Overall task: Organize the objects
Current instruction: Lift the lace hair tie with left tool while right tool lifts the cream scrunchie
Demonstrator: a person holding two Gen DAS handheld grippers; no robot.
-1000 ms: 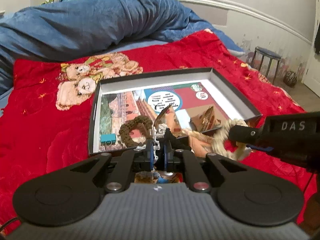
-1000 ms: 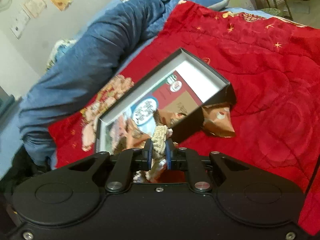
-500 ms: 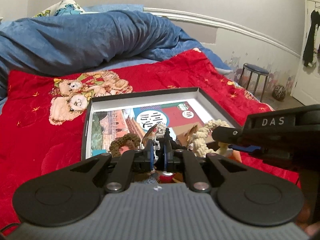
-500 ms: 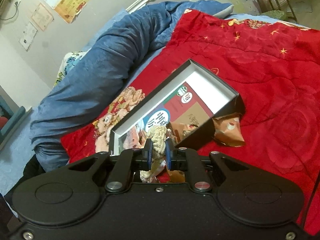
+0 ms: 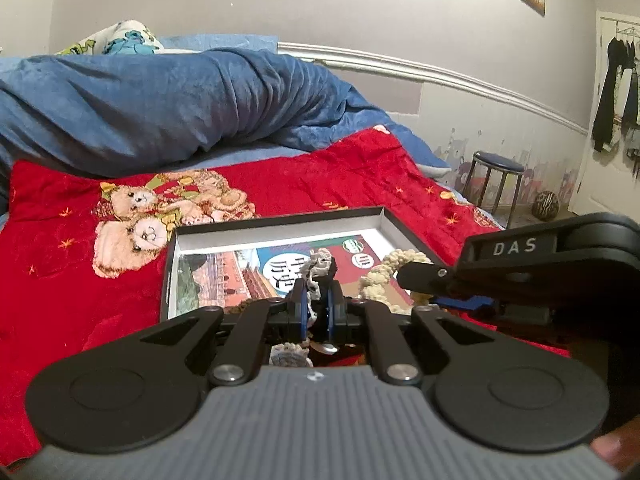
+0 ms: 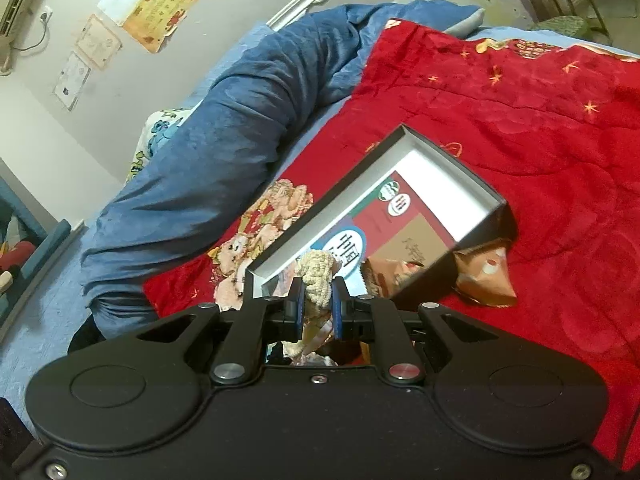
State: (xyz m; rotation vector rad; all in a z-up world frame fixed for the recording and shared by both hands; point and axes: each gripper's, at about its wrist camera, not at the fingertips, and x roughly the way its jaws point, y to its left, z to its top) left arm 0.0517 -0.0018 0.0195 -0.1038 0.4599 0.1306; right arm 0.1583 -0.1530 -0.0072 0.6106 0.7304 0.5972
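My left gripper [image 5: 317, 307] is clamped tight on a scrap of white lace trim [image 5: 318, 266], which sticks up past the blue pads toward twelve o'clock. My right gripper [image 6: 316, 307] is pinched on a cream braided rope [image 6: 317, 276]; in the left wrist view that same rope [image 5: 384, 274] curls out from the right tool at about two o'clock, just beside the lace.

Both pieces hang above the open black box [image 5: 280, 222], which lies flat on the red blanket [image 5: 76, 288]. A printed sheet [image 5: 240, 276] covers the floor of the box. From the right wrist camera the box [image 6: 452, 164] runs toward one o'clock, and a brown snack packet [image 6: 486, 280] lies on the blanket against its outer wall at two o'clock. A second packet [image 6: 394, 272] sits inside the box near that wall.

A rolled blue duvet [image 5: 168, 104] lies across the bed at twelve o'clock, beyond the teddy-bear print [image 5: 160, 212]. A stool [image 5: 496, 178] stands by the wall at two o'clock.
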